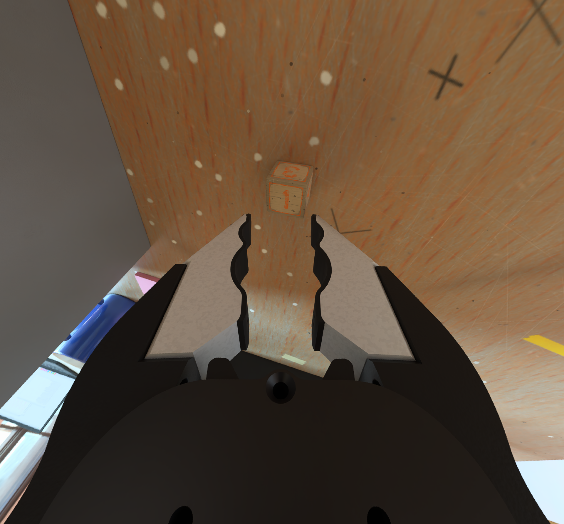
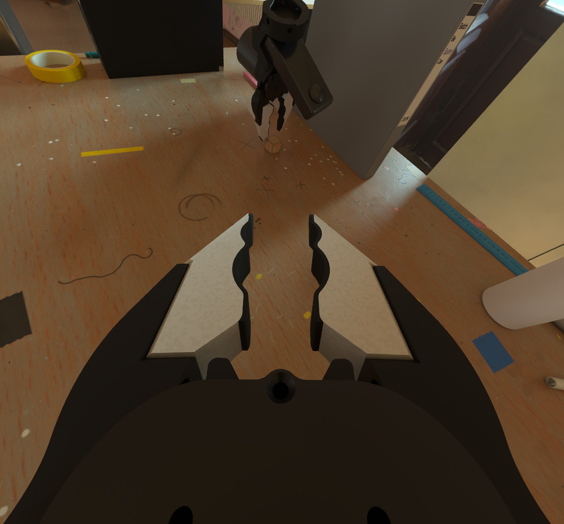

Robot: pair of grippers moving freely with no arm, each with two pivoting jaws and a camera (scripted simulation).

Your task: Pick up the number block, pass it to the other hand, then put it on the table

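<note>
The number block is a small wooden cube with orange markings, resting on the wooden table. My left gripper is open, and the block sits just past its fingertips, in line with the gap. In the right wrist view the block is far off, with the left gripper pointing down right above it. My right gripper is open and empty, hovering over the table well short of the block.
A tall grey box stands right of the block and a black box at the back left. A yellow tape roll lies far left. A blue ruler runs along the right edge, by a white object.
</note>
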